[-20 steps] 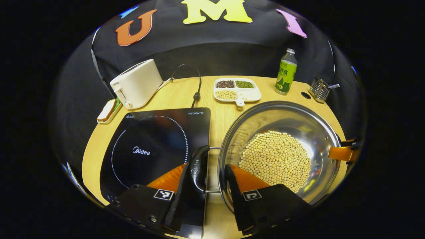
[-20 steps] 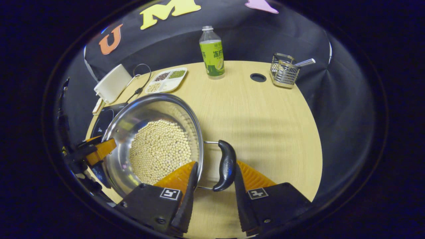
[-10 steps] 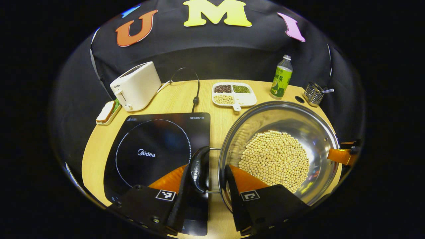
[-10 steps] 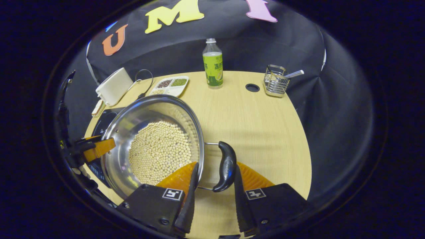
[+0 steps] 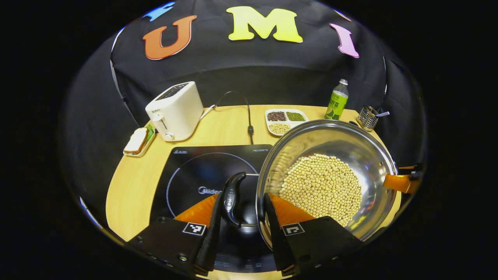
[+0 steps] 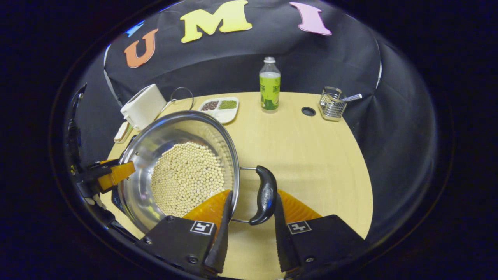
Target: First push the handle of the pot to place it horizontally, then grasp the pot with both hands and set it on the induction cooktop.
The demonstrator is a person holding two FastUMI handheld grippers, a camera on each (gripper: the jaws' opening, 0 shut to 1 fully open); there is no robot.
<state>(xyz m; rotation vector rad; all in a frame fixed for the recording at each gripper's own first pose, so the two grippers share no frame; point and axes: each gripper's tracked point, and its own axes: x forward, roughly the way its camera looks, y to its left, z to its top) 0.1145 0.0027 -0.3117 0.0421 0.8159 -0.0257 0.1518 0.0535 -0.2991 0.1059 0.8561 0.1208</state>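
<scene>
Round stainless-steel pot (image 5: pixel 330 175) of pale beans, held above the black glass induction cooktop (image 5: pixel 194 175), its two black loop handles on opposite sides. Left gripper (image 5: pixel 241 221) clamps one handle (image 5: pixel 232 198); right gripper (image 6: pixel 249 217) clamps the other (image 6: pixel 265 194). Left gripper view shows the cooktop face; right gripper view shows bare wooden table (image 6: pixel 303 151).

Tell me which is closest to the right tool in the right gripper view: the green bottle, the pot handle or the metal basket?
1. Pot handle: between the fingers of the right tool.
2. Green bottle and metal basket: both far back on the table, bottle near the middle, basket to the right. Too close to call.
</scene>
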